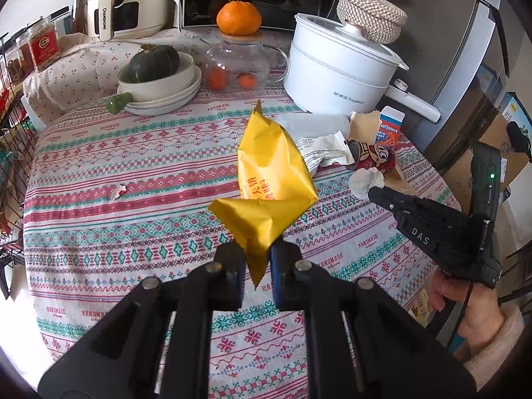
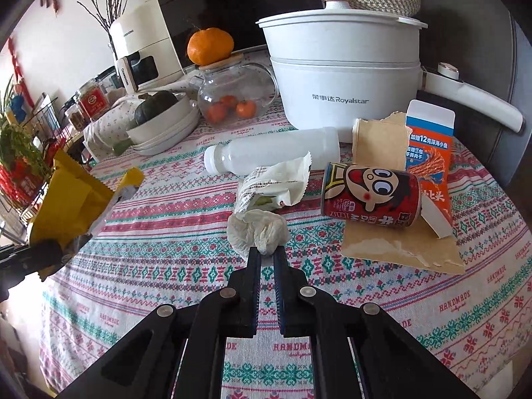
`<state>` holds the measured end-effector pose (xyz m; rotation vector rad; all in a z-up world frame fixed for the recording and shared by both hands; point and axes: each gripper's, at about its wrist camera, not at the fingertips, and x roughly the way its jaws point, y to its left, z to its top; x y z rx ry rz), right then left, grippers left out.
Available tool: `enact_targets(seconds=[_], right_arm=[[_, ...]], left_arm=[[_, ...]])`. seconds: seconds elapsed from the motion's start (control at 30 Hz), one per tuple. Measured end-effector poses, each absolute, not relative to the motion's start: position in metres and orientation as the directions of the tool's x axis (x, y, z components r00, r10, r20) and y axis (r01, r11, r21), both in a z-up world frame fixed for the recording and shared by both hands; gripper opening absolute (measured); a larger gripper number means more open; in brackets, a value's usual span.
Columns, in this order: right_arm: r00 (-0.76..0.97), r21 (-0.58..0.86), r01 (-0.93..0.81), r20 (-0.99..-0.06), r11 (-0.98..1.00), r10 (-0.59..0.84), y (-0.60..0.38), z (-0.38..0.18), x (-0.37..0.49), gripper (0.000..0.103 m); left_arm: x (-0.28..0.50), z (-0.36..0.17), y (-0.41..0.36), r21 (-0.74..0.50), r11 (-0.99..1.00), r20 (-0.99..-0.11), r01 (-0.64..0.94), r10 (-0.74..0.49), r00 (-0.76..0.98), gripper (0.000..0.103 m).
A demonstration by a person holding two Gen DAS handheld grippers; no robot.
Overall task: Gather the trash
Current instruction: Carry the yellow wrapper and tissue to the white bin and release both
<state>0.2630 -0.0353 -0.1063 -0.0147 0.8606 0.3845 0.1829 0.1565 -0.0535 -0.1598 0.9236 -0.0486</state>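
My left gripper (image 1: 257, 249) is shut on a crumpled yellow snack wrapper (image 1: 271, 179) and holds it above the patterned tablecloth; the wrapper also shows in the right wrist view (image 2: 66, 202). My right gripper (image 2: 266, 252) is shut on a crumpled white tissue (image 2: 259, 229), which also shows in the left wrist view (image 1: 365, 181). Beyond it lie a white wrapper (image 2: 276, 183), an empty white plastic bottle (image 2: 272, 153), a red cartoon can (image 2: 370, 194) on its side, an orange and blue carton (image 2: 429, 163) and brown paper (image 2: 399, 249). A small scrap (image 1: 118, 191) lies at the left.
At the back stand a white electric pot (image 2: 342, 86), a glass teapot (image 2: 232, 96) with an orange (image 2: 209, 45) on top, stacked bowls (image 1: 163, 89) holding a green squash (image 1: 153, 63), an air fryer (image 1: 123, 0) and a microwave. A wire rack (image 1: 13, 139) is at the left.
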Motion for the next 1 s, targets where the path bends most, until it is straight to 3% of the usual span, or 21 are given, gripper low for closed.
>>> enact_targets(seconds=[0.5,1.0], right_arm=[[0.673,0.095,-0.274,-0.692,0.957,0.262,-0.125,-0.029,0.154,0.008],[0.665,0.09,-0.006,-0.744,0.996,0.071,-0.263,-0.03,0.083,0.008]], left_arm=[[0.151,-0.043,0.08,-0.2,0.961,-0.761,0.192,-0.275,0.587,0.014],[0.112,-0.062,-0.057,-0.22,0.836,-0.794,0.502,-0.453,0.406,0.014]])
